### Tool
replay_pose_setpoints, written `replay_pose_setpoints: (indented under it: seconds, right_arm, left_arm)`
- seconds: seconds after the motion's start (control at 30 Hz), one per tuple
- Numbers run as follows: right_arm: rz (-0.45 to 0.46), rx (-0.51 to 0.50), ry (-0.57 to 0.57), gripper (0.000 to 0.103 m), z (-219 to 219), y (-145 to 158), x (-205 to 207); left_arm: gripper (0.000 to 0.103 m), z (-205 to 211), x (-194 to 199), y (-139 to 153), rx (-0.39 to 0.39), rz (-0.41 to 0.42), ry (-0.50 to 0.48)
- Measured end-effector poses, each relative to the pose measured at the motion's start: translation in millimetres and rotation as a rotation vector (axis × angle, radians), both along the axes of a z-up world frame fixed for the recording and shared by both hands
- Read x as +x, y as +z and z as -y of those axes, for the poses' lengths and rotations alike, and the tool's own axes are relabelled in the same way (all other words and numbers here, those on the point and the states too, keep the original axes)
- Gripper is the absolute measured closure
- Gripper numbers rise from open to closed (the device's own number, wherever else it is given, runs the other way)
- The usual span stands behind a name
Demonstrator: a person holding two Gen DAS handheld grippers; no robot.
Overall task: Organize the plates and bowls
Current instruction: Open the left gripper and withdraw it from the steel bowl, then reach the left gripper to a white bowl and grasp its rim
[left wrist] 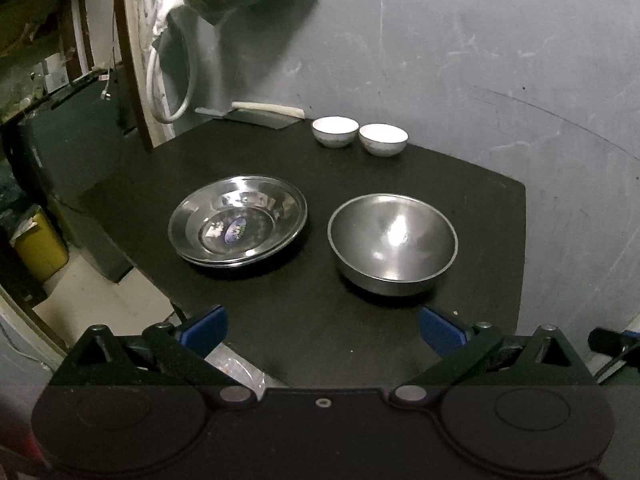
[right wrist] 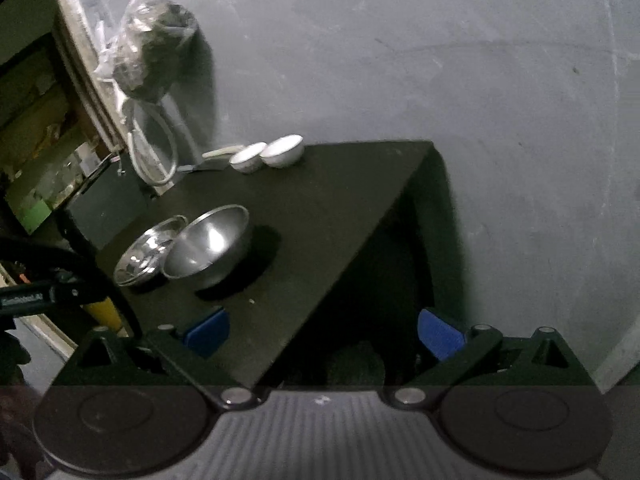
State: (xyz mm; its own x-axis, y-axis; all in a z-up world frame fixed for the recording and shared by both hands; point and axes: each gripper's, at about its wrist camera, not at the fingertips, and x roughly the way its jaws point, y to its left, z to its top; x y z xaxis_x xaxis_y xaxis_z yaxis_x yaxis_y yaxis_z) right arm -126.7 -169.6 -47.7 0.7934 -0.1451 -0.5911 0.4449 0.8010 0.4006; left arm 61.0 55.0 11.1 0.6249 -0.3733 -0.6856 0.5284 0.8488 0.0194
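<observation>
Both grippers are nearest the lens, jaws spread fully and gripping nothing. Left gripper hangs above the near edge of the black table, tilted down toward the dishes; right gripper hangs off the table's near corner, its right pad past the edge, also pitched down.

Ahead of the left jaws and slightly right sits the deep steel bowl, upright and alone. Ahead and slightly left lie the shallow steel plates, which look nested, at least two rims showing. Farther ahead, by the wall, two small white bowls stand side by side, apparently just touching, not stacked.

My judgement: the plates seem gathered, while the bowls remain loose, so stacking the white pair is probably left. Nothing shows what final layout is wanted.
</observation>
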Motion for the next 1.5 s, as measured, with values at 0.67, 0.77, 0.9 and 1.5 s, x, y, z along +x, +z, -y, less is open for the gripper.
replay_pose_setpoints:
  seconds: [0.67,0.77,0.9,1.5]
  right_arm:
    - [-0.03,-0.155,-0.018,0.0,57,50,83]
    - [-0.025,-0.186,0.048,0.0,67,54,114]
    - [0.003,-0.17,0.155,0.0,92,44,175]
    - [0.029,0.01,0.276,0.022,176,-10,353]
  left_arm:
    - [0.001,20,97,-1,-0.196,-0.021,0.262]
    - [0.001,34,112,3,-0.174,-0.033,0.324]
    - [0.001,63,143,17,-0.193,-0.108,0.415]
    - [0.006,214,283,-23,-0.155,-0.242,0.345]
